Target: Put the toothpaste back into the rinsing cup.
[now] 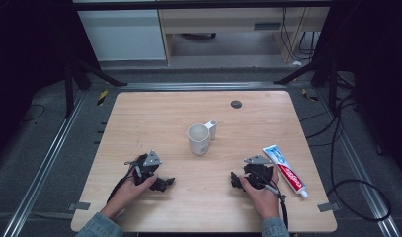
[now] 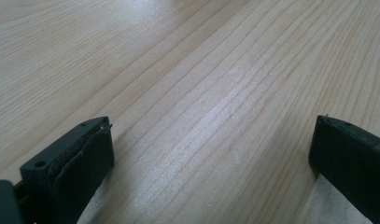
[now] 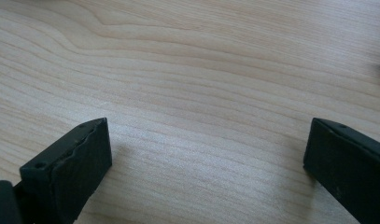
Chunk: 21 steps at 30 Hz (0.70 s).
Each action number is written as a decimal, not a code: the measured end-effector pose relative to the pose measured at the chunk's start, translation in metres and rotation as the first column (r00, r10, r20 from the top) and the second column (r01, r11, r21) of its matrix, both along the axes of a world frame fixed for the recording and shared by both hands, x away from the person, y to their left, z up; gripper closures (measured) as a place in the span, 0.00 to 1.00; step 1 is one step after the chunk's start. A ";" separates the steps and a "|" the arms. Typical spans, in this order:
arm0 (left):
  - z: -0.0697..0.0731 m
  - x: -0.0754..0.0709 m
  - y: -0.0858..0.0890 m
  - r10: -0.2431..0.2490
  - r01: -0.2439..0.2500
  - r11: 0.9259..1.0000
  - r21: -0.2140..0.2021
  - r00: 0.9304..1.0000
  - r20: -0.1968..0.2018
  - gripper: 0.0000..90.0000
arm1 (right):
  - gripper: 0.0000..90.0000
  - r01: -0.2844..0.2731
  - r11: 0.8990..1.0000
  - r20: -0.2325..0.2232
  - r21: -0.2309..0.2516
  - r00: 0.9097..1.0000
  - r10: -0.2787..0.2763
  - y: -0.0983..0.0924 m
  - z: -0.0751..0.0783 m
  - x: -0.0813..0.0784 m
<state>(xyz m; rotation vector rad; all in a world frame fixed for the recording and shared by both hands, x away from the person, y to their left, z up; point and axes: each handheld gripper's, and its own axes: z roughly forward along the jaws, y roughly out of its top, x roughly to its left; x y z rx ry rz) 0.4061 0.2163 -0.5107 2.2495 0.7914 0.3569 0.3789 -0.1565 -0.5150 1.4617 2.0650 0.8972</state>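
**Both grippers resting on bare wood, mug at centre**

Landmark: white mug (image 1: 199,139), cylindrical, open mouth up, standing near the middle of the surface (image 1: 154,118). Its handle points away and to the right.

Surface: pale wood-grain top with rounded corners, matte, fine parallel grain lines plain in both gripper views. A small dark round disc (image 1: 236,103) is set in it beyond the mug.

Left gripper (image 1: 161,183): nearer than the mug and to its left, held in the person's left hand (image 1: 132,187), grey three-cornered plate on top. In the left gripper view its black, blocky fingers (image 2: 82,163) stand wide apart over bare wood; the left pad's lining looks slightly peeled at the edge, though the close angle makes this uncertain.

Right gripper (image 1: 236,180): nearer than the mug and to its right, in the right hand (image 1: 260,192). Fingers (image 3: 78,161) likewise spread wide, nothing between them.

Toothpaste tube (image 1: 286,170): flat, white with red and blue print, lying right of the mug, just beside the right gripper, cap toward the near edge.
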 end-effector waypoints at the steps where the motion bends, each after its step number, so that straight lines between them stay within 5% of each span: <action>1: 0.000 0.000 0.000 0.000 0.000 1.000 0.000 1.000 0.000 0.00 | 0.01 -0.002 1.000 0.000 -0.001 1.000 0.002 0.000 0.000 0.000; 7: 0.000 0.000 0.000 -0.001 0.001 1.000 -0.001 1.000 -0.001 0.00 | 0.02 -0.012 1.000 0.001 -0.003 1.000 0.012 -0.001 0.000 0.000; 11: 0.000 0.000 0.000 -0.001 0.001 1.000 0.000 1.000 0.000 0.00 | 0.11 -0.024 1.000 -0.011 -0.009 1.000 0.024 -0.008 0.004 -0.003; 15: 0.000 0.000 0.000 -0.001 0.001 1.000 0.000 1.000 0.000 0.00 | 0.12 -0.025 0.998 -0.011 -0.065 1.000 0.025 -0.020 0.019 -0.012; 21: 0.000 0.000 0.000 0.000 0.000 1.000 0.000 1.000 0.000 0.00 | 0.14 -0.017 0.989 -0.079 -0.144 0.997 0.006 -0.046 0.050 -0.022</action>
